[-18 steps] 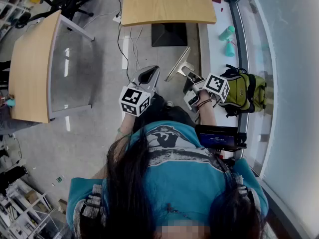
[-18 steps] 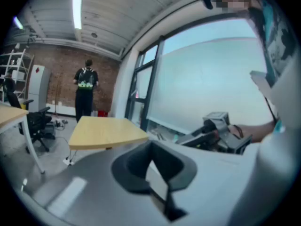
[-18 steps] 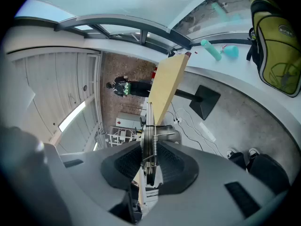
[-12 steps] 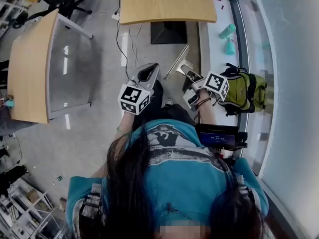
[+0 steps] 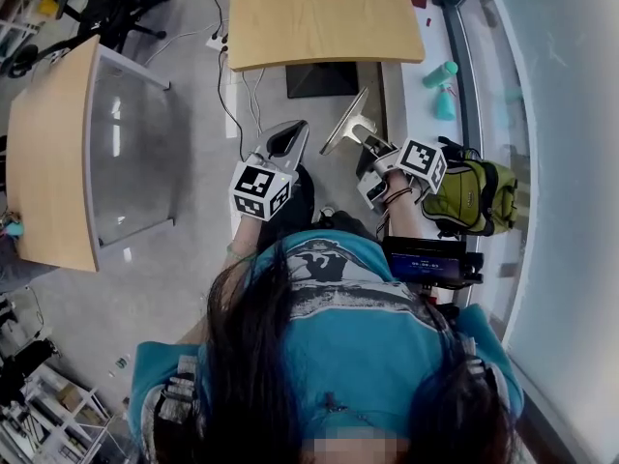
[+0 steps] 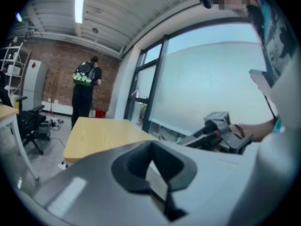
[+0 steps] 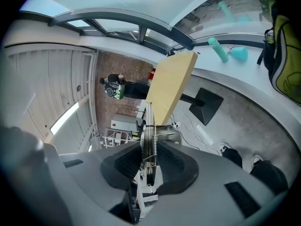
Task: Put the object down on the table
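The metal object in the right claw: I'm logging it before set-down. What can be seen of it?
The metal object is a thin, shiny silver plate carrying a coil spring, seen edge-on, clamped in the right claw. In the head view it juts forward, tilted, held in the air, touching nothing else.

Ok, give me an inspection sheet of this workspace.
Surface: wooden table ahead, nothing seen on it.
Job's things: metal tool, held off the table.
Clutter: green backpack and teal bottles by the window.
Grippers: right gripper shut on the metal tool; left gripper shut, empty.
Cables: cables on the floor beside the wooden table.
Surroundings: second table at left; person standing far off.
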### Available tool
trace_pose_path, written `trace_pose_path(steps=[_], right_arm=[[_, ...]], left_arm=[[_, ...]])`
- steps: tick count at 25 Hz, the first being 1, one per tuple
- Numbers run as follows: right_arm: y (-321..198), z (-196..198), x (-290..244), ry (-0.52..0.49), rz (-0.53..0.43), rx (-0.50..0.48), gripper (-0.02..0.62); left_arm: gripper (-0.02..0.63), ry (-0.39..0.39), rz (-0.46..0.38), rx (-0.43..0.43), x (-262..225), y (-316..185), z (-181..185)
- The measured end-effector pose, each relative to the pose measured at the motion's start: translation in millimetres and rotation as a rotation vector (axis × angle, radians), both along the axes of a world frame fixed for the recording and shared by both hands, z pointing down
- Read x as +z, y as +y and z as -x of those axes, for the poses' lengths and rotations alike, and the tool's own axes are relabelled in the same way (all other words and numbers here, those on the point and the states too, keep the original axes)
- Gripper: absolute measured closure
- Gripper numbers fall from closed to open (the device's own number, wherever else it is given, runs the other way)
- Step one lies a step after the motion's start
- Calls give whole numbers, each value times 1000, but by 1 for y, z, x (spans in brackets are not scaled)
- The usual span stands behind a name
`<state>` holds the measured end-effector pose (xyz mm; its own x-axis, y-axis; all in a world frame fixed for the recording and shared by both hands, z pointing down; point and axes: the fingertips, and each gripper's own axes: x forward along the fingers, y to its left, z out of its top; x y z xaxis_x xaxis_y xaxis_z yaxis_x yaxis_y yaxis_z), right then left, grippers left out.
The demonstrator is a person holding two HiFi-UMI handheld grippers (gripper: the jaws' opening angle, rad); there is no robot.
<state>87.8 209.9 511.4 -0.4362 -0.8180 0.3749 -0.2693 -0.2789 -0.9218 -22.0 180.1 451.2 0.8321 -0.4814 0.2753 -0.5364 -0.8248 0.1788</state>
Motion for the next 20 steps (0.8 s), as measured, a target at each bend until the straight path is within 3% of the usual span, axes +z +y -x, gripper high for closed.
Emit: trace_pose_path(steps=[11,20], right_arm=[[-139,23,-2,3,9,30,502],[-212,44,-5,7,9,32,502]], left_arm=[[605,18,-8,3,-4,-146,34],[605,12,-11,8,-4,-218,57]])
